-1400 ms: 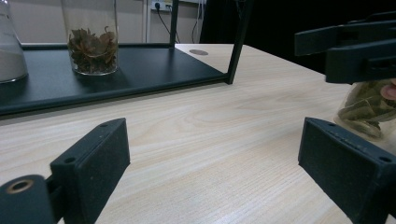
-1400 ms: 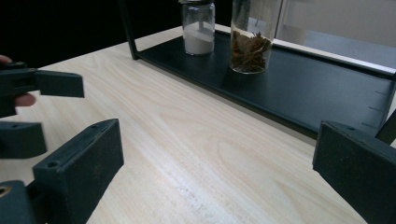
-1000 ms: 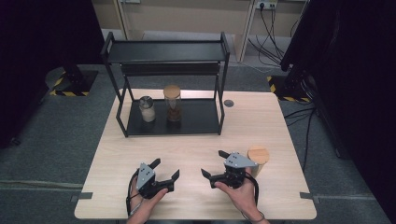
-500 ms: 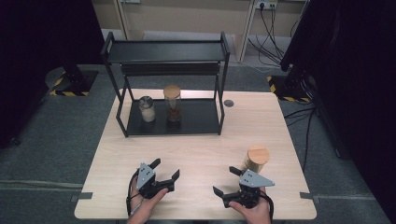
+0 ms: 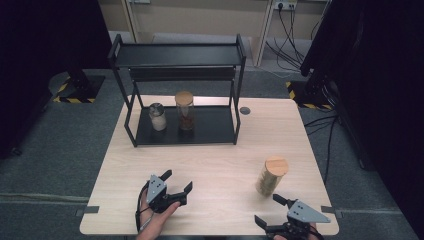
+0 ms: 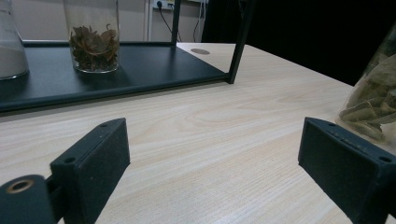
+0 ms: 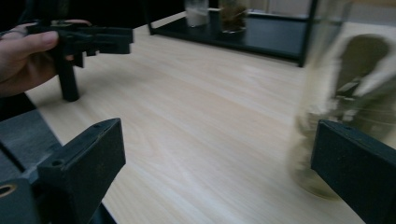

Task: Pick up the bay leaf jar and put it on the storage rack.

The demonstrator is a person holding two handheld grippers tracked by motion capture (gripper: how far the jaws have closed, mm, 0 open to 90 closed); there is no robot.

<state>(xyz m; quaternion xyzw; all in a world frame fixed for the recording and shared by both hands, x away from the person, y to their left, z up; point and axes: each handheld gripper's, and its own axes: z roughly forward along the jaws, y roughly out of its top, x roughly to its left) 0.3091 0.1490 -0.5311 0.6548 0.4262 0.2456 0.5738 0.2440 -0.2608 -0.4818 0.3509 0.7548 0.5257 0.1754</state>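
Note:
A glass jar of dried leaves point(image 5: 271, 176) with a wooden lid stands upright on the right of the table; it is blurred in the right gripper view point(image 7: 350, 102) and at the right edge of the left gripper view point(image 6: 373, 102). My right gripper point(image 5: 267, 210) is open at the front right edge, just short of the jar, with nothing between its jaws point(image 7: 215, 172). My left gripper point(image 5: 177, 180) is open and empty at the front left, low over the wood point(image 6: 212, 168). The hand holding it is visible in the right gripper view point(image 7: 88, 42).
A black two-tier rack point(image 5: 235, 80) stands at the back of the table. On its lower shelf are a jar of white powder point(image 5: 157, 116) and a taller wooden-lidded jar of brown pieces point(image 5: 185, 110). A small grey disc point(image 5: 244, 110) lies right of the rack.
My right gripper has pulled back from beside the jar toward the front right corner, and the jar now stands free. My left gripper has barely moved.

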